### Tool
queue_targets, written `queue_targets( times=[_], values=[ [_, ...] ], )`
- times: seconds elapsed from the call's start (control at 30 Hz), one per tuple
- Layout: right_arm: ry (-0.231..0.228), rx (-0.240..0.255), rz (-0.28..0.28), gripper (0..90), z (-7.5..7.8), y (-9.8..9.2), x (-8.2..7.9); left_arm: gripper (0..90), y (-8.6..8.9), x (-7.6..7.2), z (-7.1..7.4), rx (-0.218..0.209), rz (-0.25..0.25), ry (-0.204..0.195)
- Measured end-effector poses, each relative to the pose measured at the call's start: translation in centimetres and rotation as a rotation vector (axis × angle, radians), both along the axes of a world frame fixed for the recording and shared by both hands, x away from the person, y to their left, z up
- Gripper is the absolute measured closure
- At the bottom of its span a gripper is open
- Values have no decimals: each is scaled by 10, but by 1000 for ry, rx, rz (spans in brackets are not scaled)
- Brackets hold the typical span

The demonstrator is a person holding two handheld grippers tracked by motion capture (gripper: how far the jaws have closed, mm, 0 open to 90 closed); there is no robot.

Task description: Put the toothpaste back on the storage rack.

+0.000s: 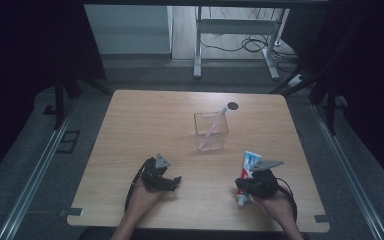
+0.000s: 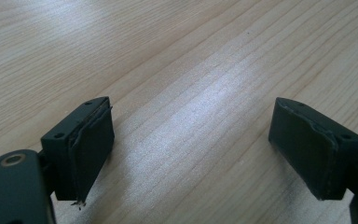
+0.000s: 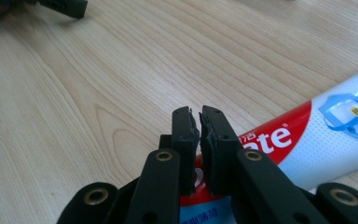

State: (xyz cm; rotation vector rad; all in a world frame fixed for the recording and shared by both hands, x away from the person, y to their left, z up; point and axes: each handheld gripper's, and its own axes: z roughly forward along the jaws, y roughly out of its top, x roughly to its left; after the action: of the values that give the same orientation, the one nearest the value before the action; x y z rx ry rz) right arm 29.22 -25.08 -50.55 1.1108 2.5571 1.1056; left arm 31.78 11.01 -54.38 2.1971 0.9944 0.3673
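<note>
- Right claw (image 3: 199, 122), held in the person's right hand at the near right of the surface (image 1: 145, 115), has its jaws drawn together until barely a slit shows between the pads.
- Nothing is pinched between those pads in the right gripper view; the toothpaste tube (image 3: 307, 149) lies flat on the wood beneath and behind them, running off to the right of that view.
- From the high view, the toothpaste tube (image 1: 246, 176) lies roughly lengthwise away from the person, cap end nearest the person, with the right claw (image 1: 252, 182) over its near part.
- Whether the jaws touch the tube cannot be told.
- Left claw (image 2: 191, 140) stands wide, both pads apart over bare wood with nothing between them.
- In the high view the left claw (image 1: 172, 181) sits at the near left, well apart from the tube.
- Farther back, near the middle of the surface, a clear cup (image 1: 211, 131) holds a pink toothbrush (image 1: 214, 126) leaning inside it.
</note>
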Motion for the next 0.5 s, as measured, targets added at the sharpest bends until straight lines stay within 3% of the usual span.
queue_targets(
  times=[0.27, 0.5],
  values=[
    [3, -3, -2, 802, -1, 0, 1, 144, -1, -1, 0, -3, 11, 0],
    [35, -13, -13, 797, -1, -5, 0, 144, -1, -1, 0, -3, 12, -1]
  ],
)
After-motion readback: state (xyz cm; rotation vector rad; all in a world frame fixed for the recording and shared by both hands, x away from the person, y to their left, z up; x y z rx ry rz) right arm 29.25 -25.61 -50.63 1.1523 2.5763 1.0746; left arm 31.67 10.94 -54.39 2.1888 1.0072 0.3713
